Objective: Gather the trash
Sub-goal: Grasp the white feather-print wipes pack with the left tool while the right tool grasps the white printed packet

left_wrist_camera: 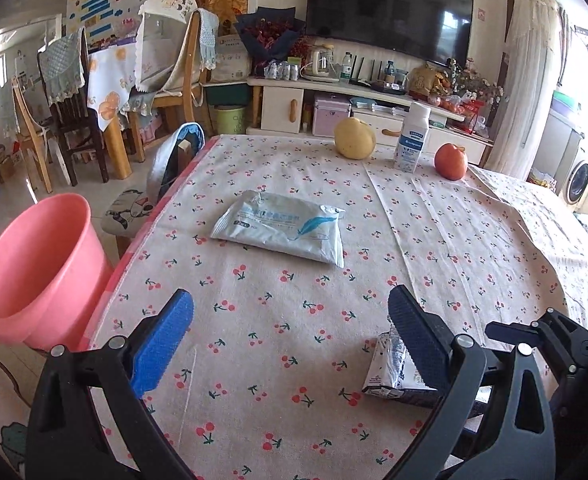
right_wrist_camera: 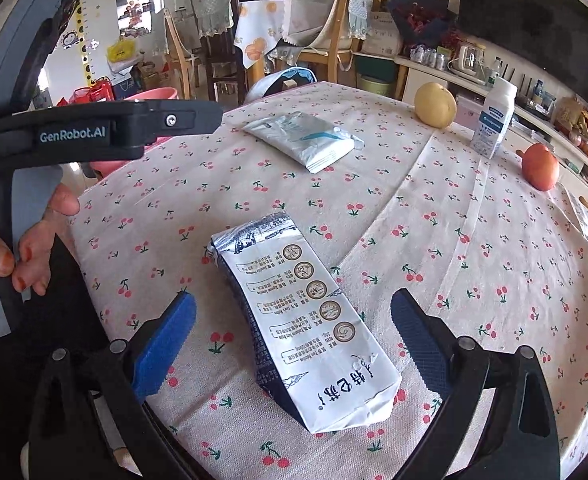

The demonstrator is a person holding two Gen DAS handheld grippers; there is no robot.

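On a table draped in a cherry-print cloth [right_wrist_camera: 493, 248], the right gripper [right_wrist_camera: 294, 332] hovers with its blue-padded fingers [right_wrist_camera: 162, 344] spread wide either side of a flattened silver-and-navy milk carton [right_wrist_camera: 305, 320] lying on the cloth, the pads clear of it; the left gripper [left_wrist_camera: 290, 336], its jaws likewise spread and empty, sits just left of that carton; a pale-blue plastic wipes packet [left_wrist_camera: 282, 228] lies flat mid-table; a yellow pear [left_wrist_camera: 354, 138], a white bottle [left_wrist_camera: 411, 138] and a red apple [left_wrist_camera: 451, 161] stand along the far edge; a pink plastic bucket [left_wrist_camera: 34, 272] waits beside the table's left edge; a hand [right_wrist_camera: 26, 248] grips the left tool's handle.
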